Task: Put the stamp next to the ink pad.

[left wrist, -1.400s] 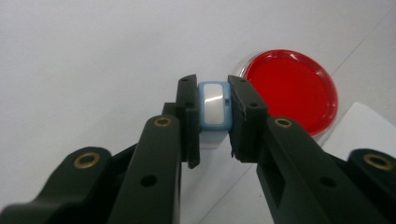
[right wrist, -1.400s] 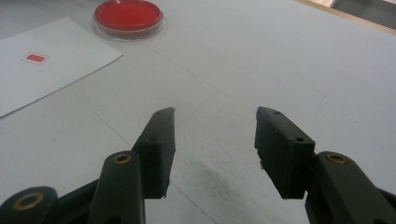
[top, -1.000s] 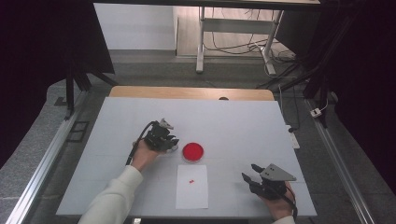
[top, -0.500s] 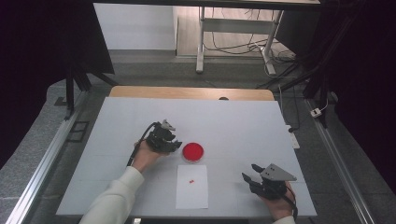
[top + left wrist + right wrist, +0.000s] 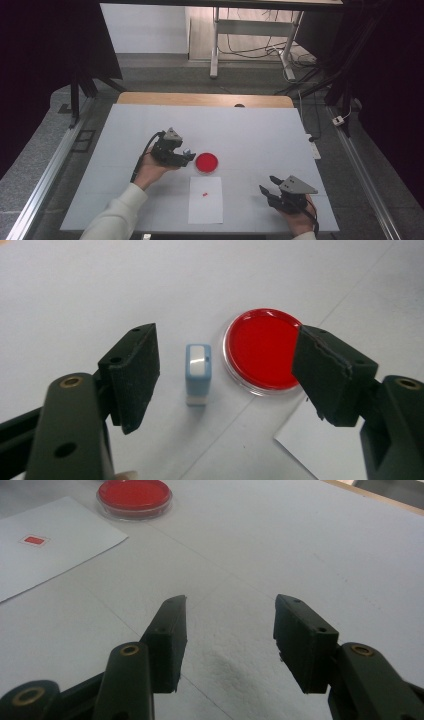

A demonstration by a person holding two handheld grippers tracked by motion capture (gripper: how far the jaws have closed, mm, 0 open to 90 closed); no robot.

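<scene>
**A:** Start with the high view. What is on the table?

**B:** A white table [image 5: 250, 125] carries a round, clear shallow dish filled with red ink [image 5: 206, 162] near the middle. Just nearer the person lies a white rectangular sheet of paper [image 5: 206, 205] with a small red stamped mark [image 5: 205, 194] on it. The left gripper [image 5: 186, 158] sits just left of the dish, its tips pointing toward it, with a small light-blue and white block stamp [image 5: 187, 151] at those tips. The right gripper [image 5: 266, 191] rests well apart at the near right corner, to the right of the paper.

**A:** And the left gripper view?

**B:** The stamp [image 5: 198, 372] stands on the table between the two black jaws, clear space on both sides, so neither pad touches it. The jaws have just been opening and now stand wide, with the stamp loose between them. The red dish [image 5: 260, 352] is just beside the stamp, apart from it, partly behind the right-hand jaw. A corner of the paper [image 5: 305, 450] shows at the lower right.

**A:** The right gripper view?

**B:** Its jaws stand partly apart over bare table with nothing between them. Far off at the upper left are the dish [image 5: 134, 496] and the paper [image 5: 60, 555] with its red mark [image 5: 34, 540].
</scene>
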